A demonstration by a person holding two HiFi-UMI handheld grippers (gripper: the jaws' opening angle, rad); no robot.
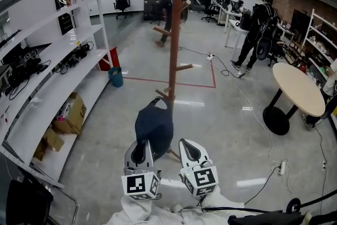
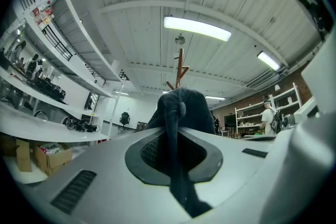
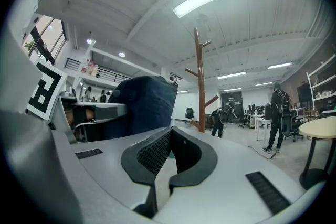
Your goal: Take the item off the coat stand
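Note:
A dark blue cap (image 1: 154,126) hangs low beside the brown wooden coat stand (image 1: 176,34), its back strap just under a low peg (image 1: 162,93); I cannot tell whether the strap still touches the peg. My left gripper (image 1: 141,154) is shut on the cap's lower edge. In the left gripper view the cloth (image 2: 181,107) runs down between the jaws of that gripper (image 2: 176,155), and the stand (image 2: 180,68) rises behind. My right gripper (image 1: 190,151) sits beside it, shut and holding nothing. The right gripper view shows this gripper (image 3: 168,157), with the cap (image 3: 144,105) to its left and the stand (image 3: 200,81) ahead.
White shelving (image 1: 52,76) with gear and cardboard boxes (image 1: 71,113) lines the left. A teal bin (image 1: 116,76) stands by it. A round table (image 1: 297,87) is at the right, with cables and a power strip (image 1: 281,167) on the floor. People (image 1: 260,29) stand at the back.

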